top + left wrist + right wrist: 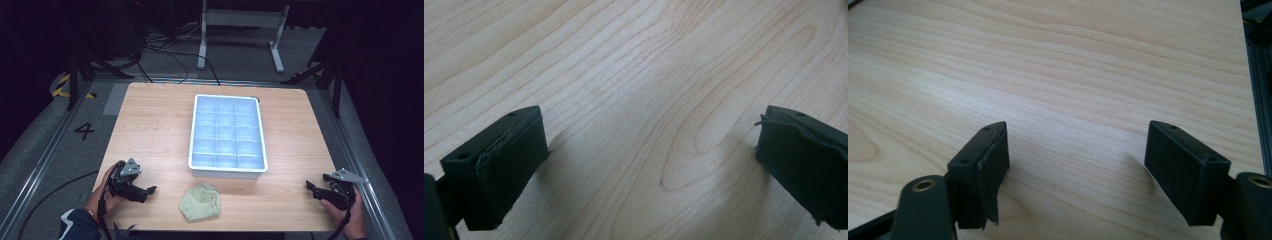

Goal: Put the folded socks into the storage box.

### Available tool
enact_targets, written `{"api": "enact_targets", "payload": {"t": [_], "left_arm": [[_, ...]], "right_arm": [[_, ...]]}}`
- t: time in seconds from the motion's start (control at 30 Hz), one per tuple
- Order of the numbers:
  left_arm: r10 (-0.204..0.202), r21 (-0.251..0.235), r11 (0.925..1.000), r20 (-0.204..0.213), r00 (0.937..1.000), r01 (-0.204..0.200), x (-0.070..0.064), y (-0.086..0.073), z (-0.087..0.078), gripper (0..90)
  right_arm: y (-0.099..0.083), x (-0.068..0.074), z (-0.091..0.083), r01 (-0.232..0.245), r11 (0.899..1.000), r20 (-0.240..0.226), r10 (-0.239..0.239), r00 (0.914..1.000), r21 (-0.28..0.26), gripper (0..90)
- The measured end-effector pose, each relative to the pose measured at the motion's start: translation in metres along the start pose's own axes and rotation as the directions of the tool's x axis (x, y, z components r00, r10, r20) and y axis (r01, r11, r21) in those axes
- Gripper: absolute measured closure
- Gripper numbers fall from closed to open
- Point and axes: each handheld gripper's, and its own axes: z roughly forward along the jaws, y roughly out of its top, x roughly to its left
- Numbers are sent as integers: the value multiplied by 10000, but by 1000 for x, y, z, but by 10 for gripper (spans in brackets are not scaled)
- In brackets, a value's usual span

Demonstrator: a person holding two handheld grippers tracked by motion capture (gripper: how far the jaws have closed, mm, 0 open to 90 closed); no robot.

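A white tray (227, 171) divided into several compartments sits in the middle of the wooden table (150, 130). In front of it, near the table's front edge, lies a rolled pale green cloth (201, 201). My left gripper (149, 192) rests at the front left corner, held by a hand, pointing right toward the cloth. In the left gripper view its jaws (651, 165) stand wide apart over bare wood. My right gripper (311, 189) rests at the front right corner, pointing left. Its jaws (1078, 170) are also apart with nothing between them.
The table's right edge (1245, 75) runs close beside the right gripper. Metal rails (45, 160) flank the table on both sides. Cables and a white frame (240, 20) lie on the floor behind the table.
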Motion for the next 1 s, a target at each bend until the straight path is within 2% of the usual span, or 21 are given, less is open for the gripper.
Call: {"api": "enact_targets", "payload": {"t": [0.13,0.17,0.27,0.47,0.6,0.7,0.73,0.77,0.83,0.9,0.97,1.0], "left_arm": [[-81,29,10000,-60,9999,81,-1,-1,-1,3],[-127,31,9999,-148,9998,128,-2,-2,-2,3],[-124,17,9999,-131,9998,125,-2,-2,-2,3],[-43,35,10000,-25,10000,43,0,-1,-1,0],[6,39,10000,-1,10000,-6,0,-1,-1,0],[7,41,10000,0,10000,-7,0,-1,-1,0],[7,41,10000,0,10000,-7,0,-1,-1,0],[10,41,10000,-2,10000,-10,0,-1,-1,0],[-10,34,10000,-5,10000,10,0,-1,-1,0],[6,42,10000,0,10000,-6,0,-1,-1,0],[9,40,10000,-3,10000,-9,0,-1,-1,0],[8,40,10000,-3,10000,-8,0,-1,-1,0]], "right_arm": [[0,2,-2,68,9999,-330,-71,9994,-102,315],[1,5,-4,35,9997,-607,-50,9981,-251,331],[3,10,-7,132,9995,-850,-157,9963,-297,336],[7,30,-12,769,9966,-1528,-804,9850,-289,350],[14,44,-16,1000,9940,-1873,-1065,9765,-438,363],[18,62,-16,1519,9879,-2162,-1552,9639,-323,382],[18,62,-16,1519,9879,-2162,-1552,9639,-323,382],[20,69,-16,1624,9862,-2274,-1654,9596,-319,389],[23,78,-15,1776,9836,-2617,-1797,9483,-317,403],[26,89,-14,2071,9776,-2767,-2093,9379,-373,409],[29,100,-14,2340,9711,-3016,-2369,9235,-462,412],[31,111,-13,2688,9616,-3159,-2721,9089,-549,414]]}}
